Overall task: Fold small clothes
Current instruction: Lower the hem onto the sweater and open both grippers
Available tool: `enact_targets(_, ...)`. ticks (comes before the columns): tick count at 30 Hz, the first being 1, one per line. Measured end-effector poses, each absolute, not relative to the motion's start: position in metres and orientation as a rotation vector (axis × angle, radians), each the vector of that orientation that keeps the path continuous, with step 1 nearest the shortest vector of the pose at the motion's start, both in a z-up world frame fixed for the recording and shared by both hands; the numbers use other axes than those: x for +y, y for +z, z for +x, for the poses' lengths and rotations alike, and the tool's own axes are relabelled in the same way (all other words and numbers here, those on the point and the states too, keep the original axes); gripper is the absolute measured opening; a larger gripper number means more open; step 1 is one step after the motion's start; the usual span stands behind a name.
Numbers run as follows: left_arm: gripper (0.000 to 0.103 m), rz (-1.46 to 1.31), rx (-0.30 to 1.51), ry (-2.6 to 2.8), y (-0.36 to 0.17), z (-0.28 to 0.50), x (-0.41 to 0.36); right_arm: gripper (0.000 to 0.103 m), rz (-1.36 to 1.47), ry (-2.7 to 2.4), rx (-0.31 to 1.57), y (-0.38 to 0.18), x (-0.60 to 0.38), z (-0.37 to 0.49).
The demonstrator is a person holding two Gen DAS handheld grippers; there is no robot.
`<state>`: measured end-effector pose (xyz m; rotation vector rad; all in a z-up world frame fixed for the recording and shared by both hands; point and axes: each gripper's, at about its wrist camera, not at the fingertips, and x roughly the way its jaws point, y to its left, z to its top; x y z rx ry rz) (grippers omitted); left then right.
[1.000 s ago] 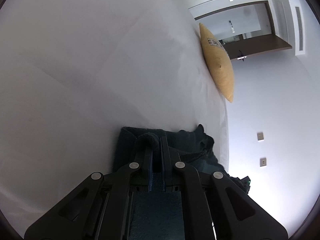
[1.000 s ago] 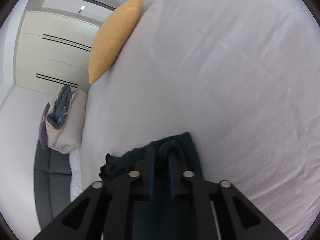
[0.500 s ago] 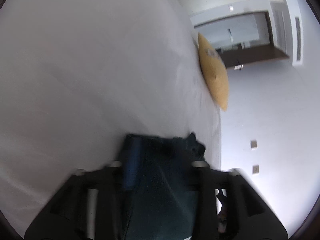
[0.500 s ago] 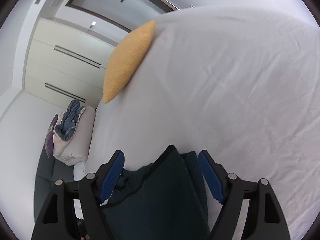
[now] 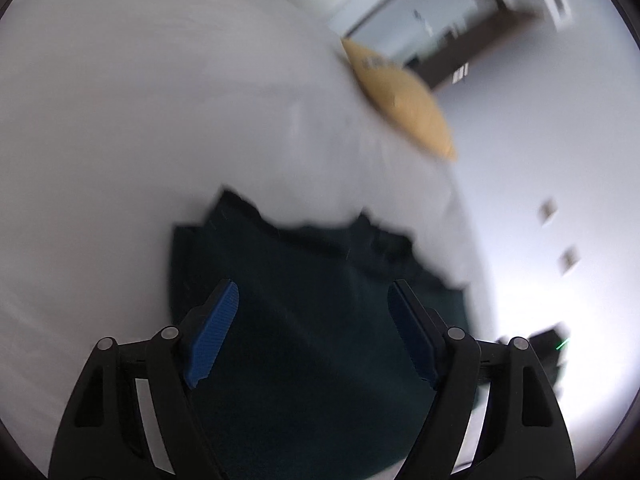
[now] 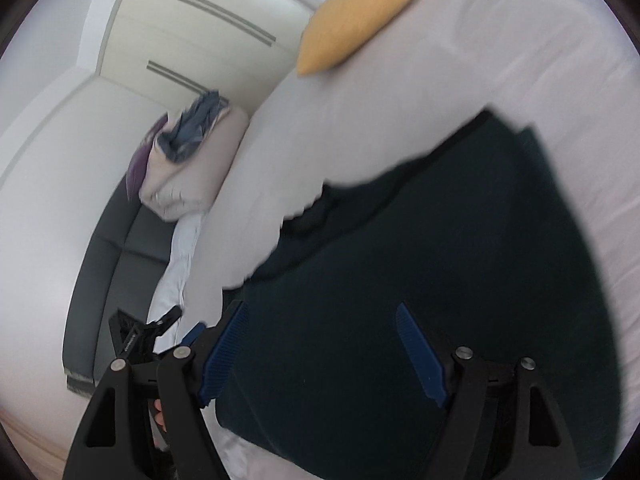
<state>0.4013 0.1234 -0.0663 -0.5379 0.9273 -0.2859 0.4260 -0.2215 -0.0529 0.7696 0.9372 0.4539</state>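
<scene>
A dark teal garment lies on the white bed, partly folded, its far edge bunched toward the bed's side. My left gripper is open and empty, raised just above the cloth, blue pads spread wide. In the right wrist view the same garment fills the lower right. My right gripper is also open and empty above it. The other gripper's black tip shows at the lower left of the right wrist view. Both views are motion-blurred.
A yellow cushion lies at the far end of the bed, also in the right wrist view. A grey sofa with a pile of bedding and clothes stands beside the bed. White wardrobe doors are behind.
Both grippers were shut on the garment's edge one second ago. They have opened, let the cloth drop onto the bed, and pulled back and up.
</scene>
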Motion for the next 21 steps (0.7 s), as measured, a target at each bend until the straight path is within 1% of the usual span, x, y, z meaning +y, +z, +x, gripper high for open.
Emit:
enact_targets(3, 0.076, -0.37, 0.962, -0.21, -0.086, 0.393, 0.096, 0.077, 0.791, 0.448, 0.961, -0.07, -0.217, 0.426)
enact_targets(5, 0.075, -0.305, 0.966, -0.178, -0.097, 0.386, 0.09, 0.062, 0.805, 0.439, 0.958, -0.078, -0.225, 0.425)
enact_targets(6, 0.074, -0.273, 0.957, -0.169, -0.1, 0.381, 0.089, 0.058, 0.817, 0.445, 0.955, -0.08, -0.23, 0.423)
enact_targets(7, 0.073, -0.239, 0.944, -0.161, -0.103, 0.374, 0.087, 0.052, 0.835, 0.445, 0.95, -0.083, -0.238, 0.422)
enact_targets(8, 0.073, -0.216, 0.931, -0.158, -0.104, 0.367, 0.086, 0.048, 0.86, 0.434, 0.939, -0.085, -0.249, 0.42)
enact_targets(11, 0.073, -0.128, 0.904, -0.149, -0.109, 0.346, 0.079, 0.048, 0.861, 0.299, 0.876, -0.085, -0.284, 0.414)
enact_targets(12, 0.073, -0.129, 0.899, -0.149, -0.116, 0.338, 0.093, 0.047, 0.88, 0.271, 0.861, -0.086, -0.295, 0.412)
enact_targets(13, 0.073, -0.137, 0.901, -0.147, -0.118, 0.334, 0.098, 0.043, 0.926, 0.243, 0.846, -0.089, -0.309, 0.407)
enact_targets(15, 0.074, -0.155, 0.926, -0.102, -0.123, 0.325, 0.113, 0.043, 0.951, 0.199, 0.826, -0.086, -0.322, 0.397)
enact_targets(17, 0.074, -0.213, 0.925, -0.108, -0.132, 0.317, 0.128, 0.046, 0.896, 0.149, 0.823, -0.074, -0.321, 0.385)
enact_targets(20, 0.074, -0.181, 0.93, -0.052, -0.125, 0.308, 0.129, 0.046, 0.879, 0.235, 0.817, -0.06, -0.297, 0.374)
enact_targets(21, 0.071, -0.175, 0.927, -0.034, -0.119, 0.304, 0.126, 0.046, 0.869, 0.29, 0.816, -0.057, -0.284, 0.368)
